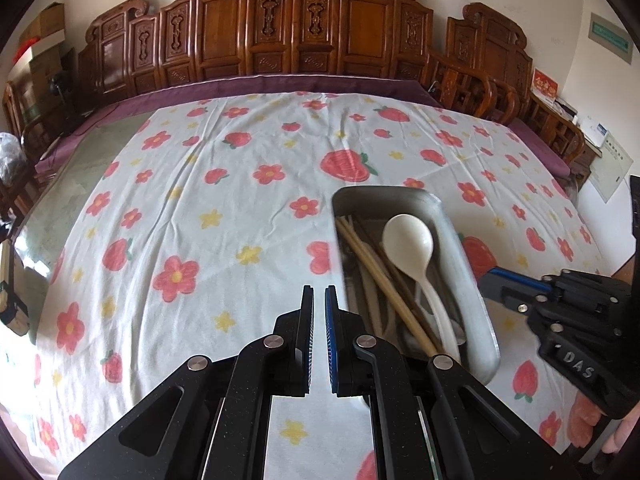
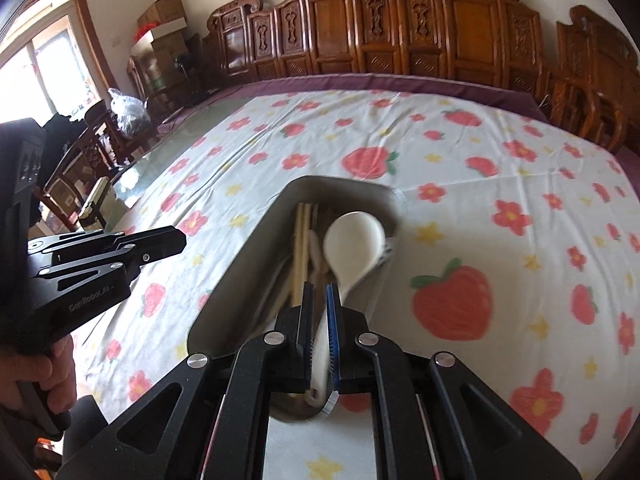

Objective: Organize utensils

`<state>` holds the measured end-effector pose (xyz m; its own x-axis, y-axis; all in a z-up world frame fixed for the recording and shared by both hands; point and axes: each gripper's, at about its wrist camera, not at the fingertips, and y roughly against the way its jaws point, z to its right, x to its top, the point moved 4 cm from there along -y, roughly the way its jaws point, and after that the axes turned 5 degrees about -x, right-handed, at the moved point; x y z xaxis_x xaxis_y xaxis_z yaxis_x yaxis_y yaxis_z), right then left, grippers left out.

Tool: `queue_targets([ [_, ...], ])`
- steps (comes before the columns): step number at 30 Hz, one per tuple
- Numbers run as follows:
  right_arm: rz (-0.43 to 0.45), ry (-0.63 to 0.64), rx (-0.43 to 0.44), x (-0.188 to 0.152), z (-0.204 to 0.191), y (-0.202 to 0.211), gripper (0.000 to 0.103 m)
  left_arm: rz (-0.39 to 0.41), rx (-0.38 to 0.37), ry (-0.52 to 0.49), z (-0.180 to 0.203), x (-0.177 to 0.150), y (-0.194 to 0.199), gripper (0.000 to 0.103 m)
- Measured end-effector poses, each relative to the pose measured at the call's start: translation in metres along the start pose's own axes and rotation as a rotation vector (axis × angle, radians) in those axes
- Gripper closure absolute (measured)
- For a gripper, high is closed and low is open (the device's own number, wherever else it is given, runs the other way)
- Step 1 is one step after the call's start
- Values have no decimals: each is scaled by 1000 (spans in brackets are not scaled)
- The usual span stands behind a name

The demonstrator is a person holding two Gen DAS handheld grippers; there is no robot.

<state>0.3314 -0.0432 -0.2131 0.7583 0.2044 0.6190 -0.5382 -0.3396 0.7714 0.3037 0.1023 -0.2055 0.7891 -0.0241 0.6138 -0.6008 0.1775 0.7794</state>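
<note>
Right gripper [image 2: 319, 300]: black two-finger tongs at lower centre of the right wrist view, closed narrow on the handle of the white ceramic soup spoon [image 2: 352, 240].
Spoon: bowl lifted over the far right part of the rectangular grey metal tray [image 2: 224, 300], handle running back between the fingers.
Tray contents: pale wooden chopsticks [image 1: 380, 276] lying lengthwise along its left side; other pale utensils below, blurred.
Left gripper [image 1: 319, 300]: at lower centre of the left wrist view, fingers narrow with a slim gap, holding nothing, just left of the tray.
Surface: white tablecloth with red flowers and strawberries [image 1: 200, 200].
Background: carved brown wooden bench back [image 1: 312, 32] across the top.
</note>
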Motion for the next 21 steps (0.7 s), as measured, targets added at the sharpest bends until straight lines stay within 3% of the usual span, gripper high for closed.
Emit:
queue_targets([
  [2,15,-9,-5,-2,10,11,93,4,-6,-5,7,0,1,93],
  [4,35,-17,-13,-4,17,22,80,13,-7,-14,14,1,2,77],
  [6,57,-23,-31,-7,26,32,58,21,-8,-20,21,2,3,70],
  [7,64,-28,-38,-7,28,35,50,22,-9,-20,24,3,4,58],
  [9,84,-42,-55,-9,35,44,19,38,-4,-19,29,4,7,41],
  [11,113,-51,-77,-11,44,53,5,53,-4,-19,34,4,9,28],
  [13,121,-56,-93,-14,50,58,2,80,5,-24,39,5,14,13],
  [15,108,-63,-105,-17,57,59,2,98,14,-29,43,6,16,9],
  [21,113,-82,-159,-31,73,69,2,109,22,-52,57,0,23,8],
])
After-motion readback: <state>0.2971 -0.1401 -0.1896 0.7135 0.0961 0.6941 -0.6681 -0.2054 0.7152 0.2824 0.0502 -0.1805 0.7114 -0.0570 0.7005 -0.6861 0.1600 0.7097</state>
